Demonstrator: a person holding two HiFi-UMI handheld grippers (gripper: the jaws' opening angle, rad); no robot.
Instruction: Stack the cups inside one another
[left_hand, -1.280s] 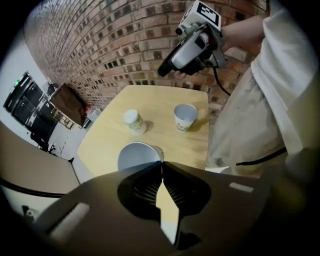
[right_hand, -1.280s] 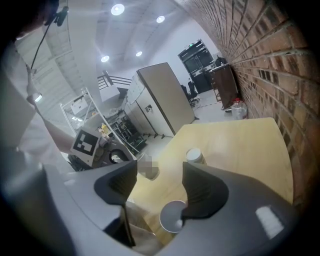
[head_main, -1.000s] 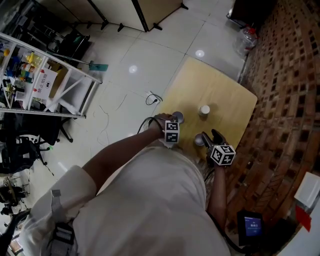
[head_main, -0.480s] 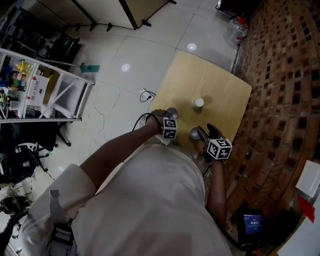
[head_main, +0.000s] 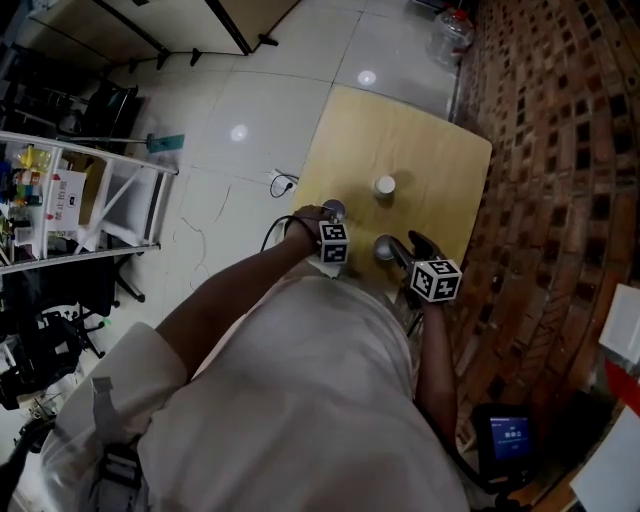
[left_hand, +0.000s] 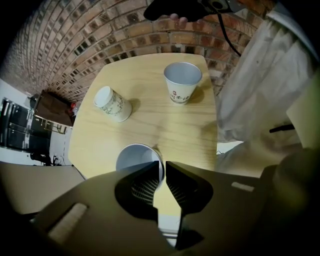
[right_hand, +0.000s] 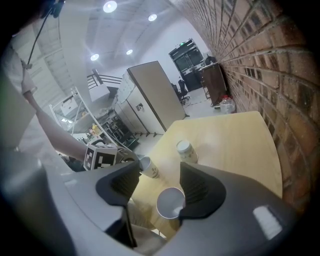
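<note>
My left gripper (left_hand: 163, 167) has just been easing its fingers apart astride the cup (left_hand: 132, 157) wall at the desk's (left_hand: 150, 125) left edge, to release it, I judge. My right gripper (right_hand: 160, 175), fingers wide, awaits the near-edge cup (right_hand: 170, 202).

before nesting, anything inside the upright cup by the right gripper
Nothing shows inside the paper cup: its inner wall is bare. From the right gripper view, a jaw covers part of its mouth.
</note>
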